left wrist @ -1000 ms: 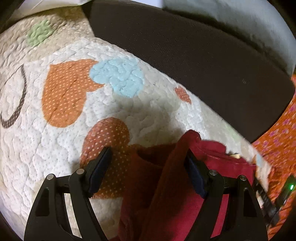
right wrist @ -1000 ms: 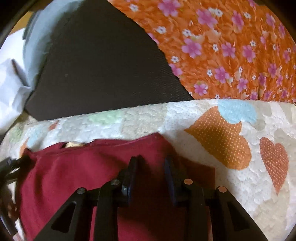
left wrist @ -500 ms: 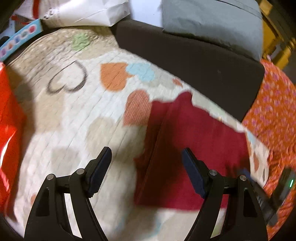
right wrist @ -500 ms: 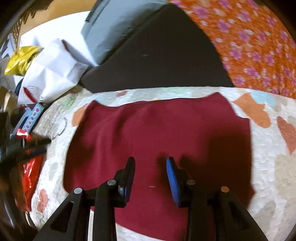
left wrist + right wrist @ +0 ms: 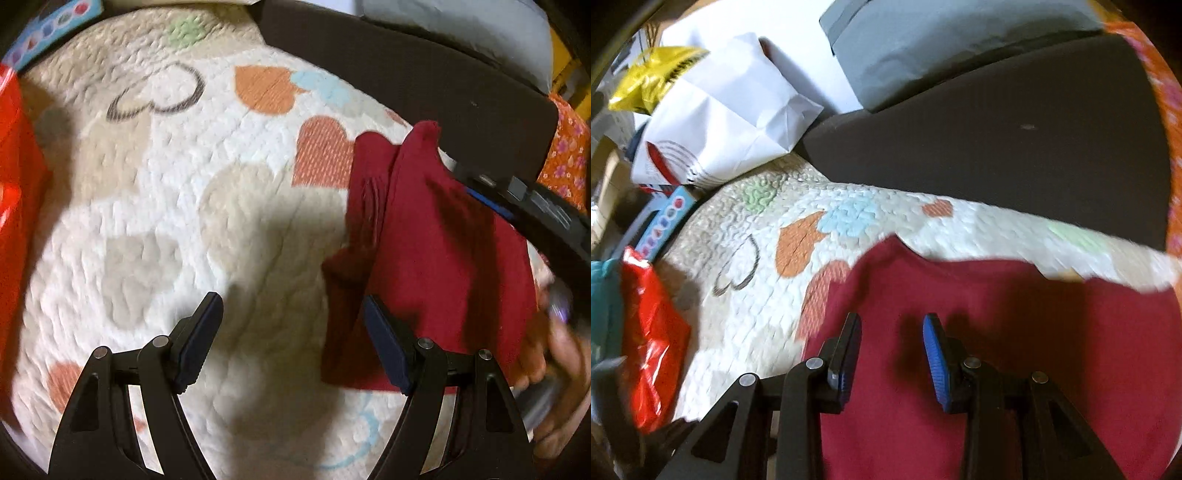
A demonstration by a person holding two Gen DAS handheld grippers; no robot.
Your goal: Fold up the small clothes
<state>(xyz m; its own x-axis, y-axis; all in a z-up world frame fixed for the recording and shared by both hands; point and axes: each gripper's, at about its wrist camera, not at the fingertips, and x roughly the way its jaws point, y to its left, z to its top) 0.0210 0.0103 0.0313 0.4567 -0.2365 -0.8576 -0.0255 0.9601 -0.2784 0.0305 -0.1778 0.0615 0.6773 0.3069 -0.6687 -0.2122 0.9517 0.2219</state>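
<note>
A dark red garment point(image 5: 436, 251) lies on the quilted heart-print blanket point(image 5: 207, 206), its left part folded over with a ridge of creases. My left gripper point(image 5: 293, 325) is open and empty above the blanket, its right finger at the garment's left edge. In the right wrist view the garment point(image 5: 1015, 314) spreads flat, and my right gripper point(image 5: 892, 339) is open above it, holding nothing. The right gripper's body point(image 5: 535, 210) and the hand holding it show at the right of the left wrist view.
A black cushion point(image 5: 1015, 147) and a grey pillow point(image 5: 942, 48) lie behind the blanket. A red plastic bag point(image 5: 650, 339), a white paper bag point(image 5: 731, 122), a yellow bag point(image 5: 653, 77) and a blue box point(image 5: 665, 221) sit at the left. Orange floral fabric point(image 5: 565, 155) is at the right.
Both grippers pulled back and up from the garment, then shifted left. The garment's left part stays folded over. The left gripper stays open wide; the right stays partly open.
</note>
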